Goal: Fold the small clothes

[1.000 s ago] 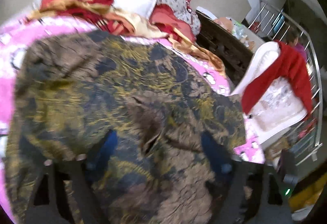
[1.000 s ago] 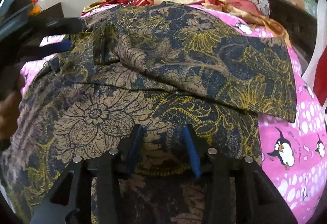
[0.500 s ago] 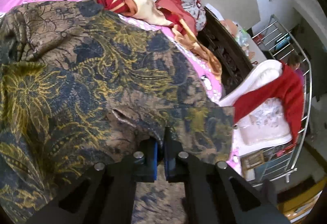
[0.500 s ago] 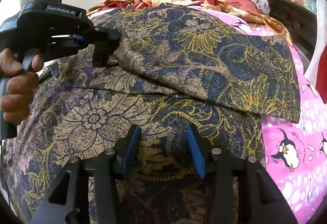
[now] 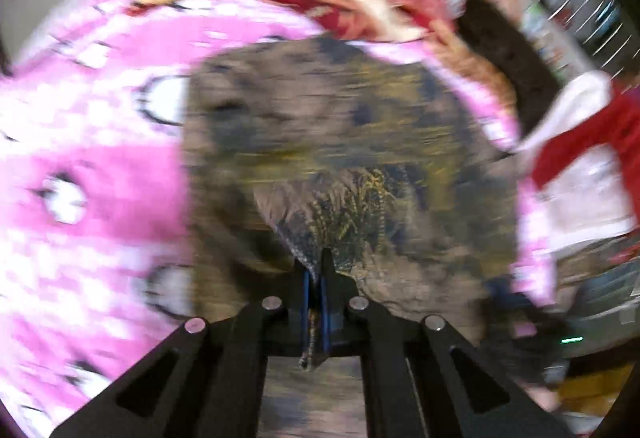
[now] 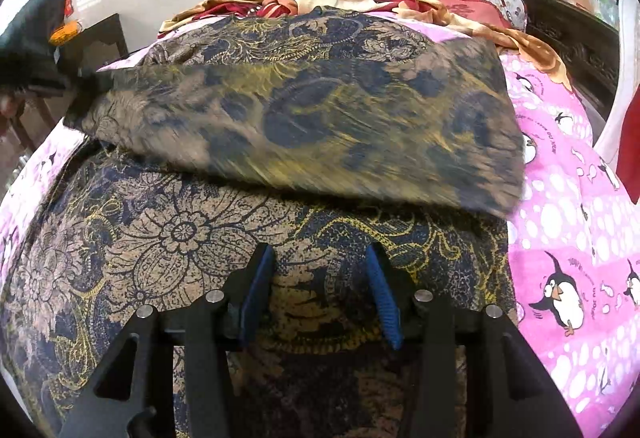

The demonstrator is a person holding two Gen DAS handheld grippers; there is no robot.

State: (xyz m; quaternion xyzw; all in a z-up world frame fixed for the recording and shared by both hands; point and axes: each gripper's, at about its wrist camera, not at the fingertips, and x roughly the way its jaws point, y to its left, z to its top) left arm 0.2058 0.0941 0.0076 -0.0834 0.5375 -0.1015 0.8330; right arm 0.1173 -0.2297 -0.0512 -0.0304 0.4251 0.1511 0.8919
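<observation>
Batik garment [image 6: 280, 126] — thin, limp, light; grip at hems. Left gripper [image 5: 316, 278] pinches its edge; right gripper [image 6: 320, 278] spread above the cloth.

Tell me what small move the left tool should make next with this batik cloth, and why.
Probably carry the pinched edge across toward the near side and lay it down. The left tool is shut on the batik cloth, whose lifted flap hangs over the flat lower layer but isn't lined up yet. The right tool is open over that layer on the pink sheet.
</observation>
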